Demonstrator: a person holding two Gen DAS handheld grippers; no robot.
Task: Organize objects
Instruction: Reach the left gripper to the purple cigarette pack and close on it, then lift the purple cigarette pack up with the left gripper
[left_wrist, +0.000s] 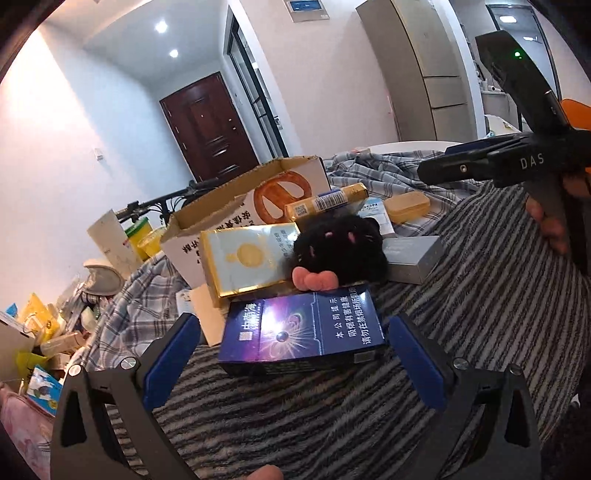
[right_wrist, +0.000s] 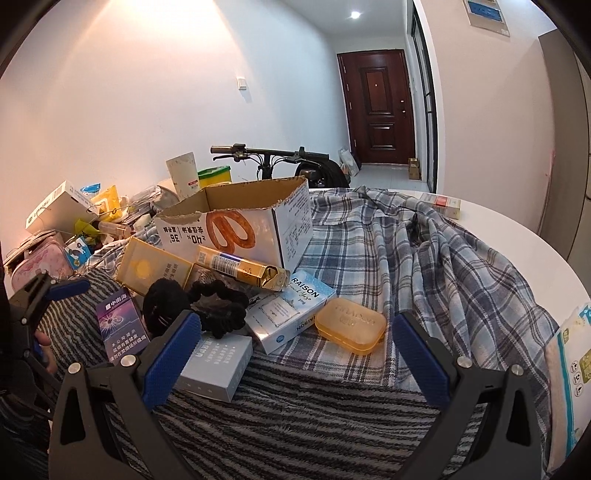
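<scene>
In the left wrist view a dark blue cigarette box (left_wrist: 303, 332) lies on the striped blanket (left_wrist: 295, 413), between the spread fingers of my left gripper (left_wrist: 295, 354), which is open. Behind it lie a gold box (left_wrist: 243, 258), a black fluffy item with pink bits (left_wrist: 340, 247) and a grey box (left_wrist: 410, 254). My right gripper (right_wrist: 295, 350) is open above the blanket, with nothing between its fingers. Just beyond it lie an orange case (right_wrist: 351, 325) and a pale blue RAISON box (right_wrist: 291, 317). An open cardboard box (right_wrist: 240, 218) with a pretzel print stands behind the pile.
A plaid cloth (right_wrist: 424, 258) covers much of the white round table (right_wrist: 517, 236). Loose packets and boxes are heaped at the left (right_wrist: 66, 218). A bicycle handlebar (right_wrist: 269, 153) shows behind the cardboard box. A white packet (right_wrist: 569, 369) lies at the right edge.
</scene>
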